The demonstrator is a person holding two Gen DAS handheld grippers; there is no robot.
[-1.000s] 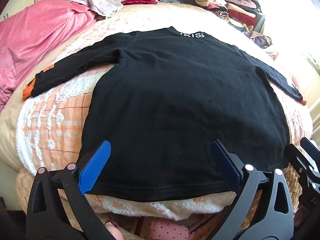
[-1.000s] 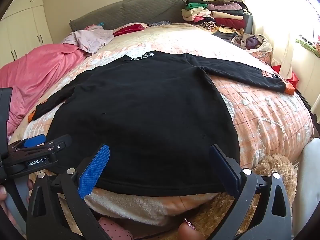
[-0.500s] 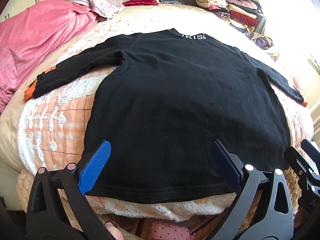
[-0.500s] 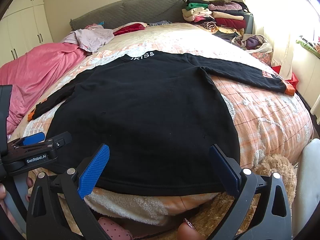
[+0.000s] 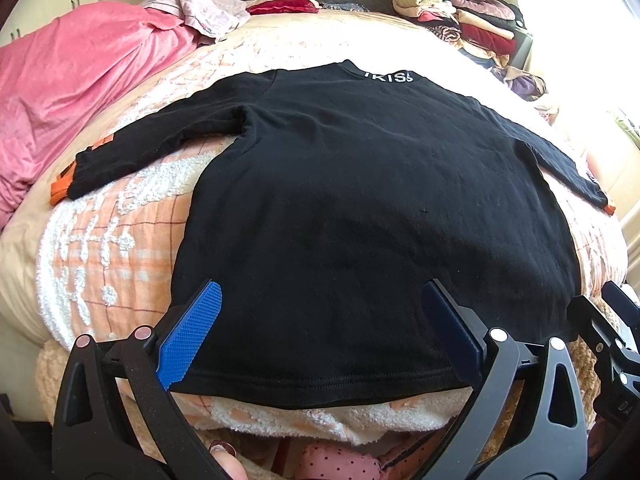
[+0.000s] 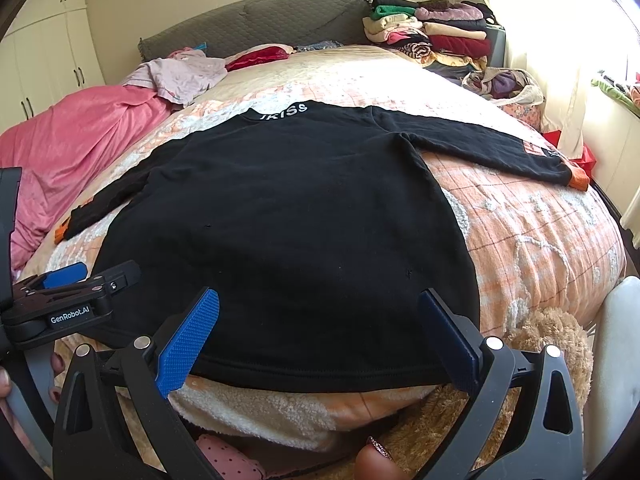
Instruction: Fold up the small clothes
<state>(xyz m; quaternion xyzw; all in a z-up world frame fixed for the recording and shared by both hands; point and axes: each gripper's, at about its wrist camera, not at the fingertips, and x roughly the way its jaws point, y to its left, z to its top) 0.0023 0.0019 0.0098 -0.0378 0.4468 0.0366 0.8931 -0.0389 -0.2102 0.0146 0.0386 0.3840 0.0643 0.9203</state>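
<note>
A small black long-sleeved shirt (image 5: 360, 208) lies flat on the bed, back up, collar with white letters at the far end, both sleeves spread out with orange cuffs. It also shows in the right wrist view (image 6: 288, 216). My left gripper (image 5: 320, 328) is open and empty, hovering over the shirt's near hem at its left half. My right gripper (image 6: 320, 332) is open and empty over the hem's right half. The left gripper's body (image 6: 68, 304) shows at the left edge of the right wrist view.
The bed has an orange and white checked blanket (image 5: 112, 240). A pink quilt (image 5: 72, 92) lies at the left. A stack of folded clothes (image 6: 432, 36) stands at the far right by the grey headboard (image 6: 256, 20). Loose pale clothes (image 6: 180, 76) lie near the pillows.
Both grippers have risen slightly and drawn back a little; the shirt sits a bit lower in the views. The shirt itself has not moved.
</note>
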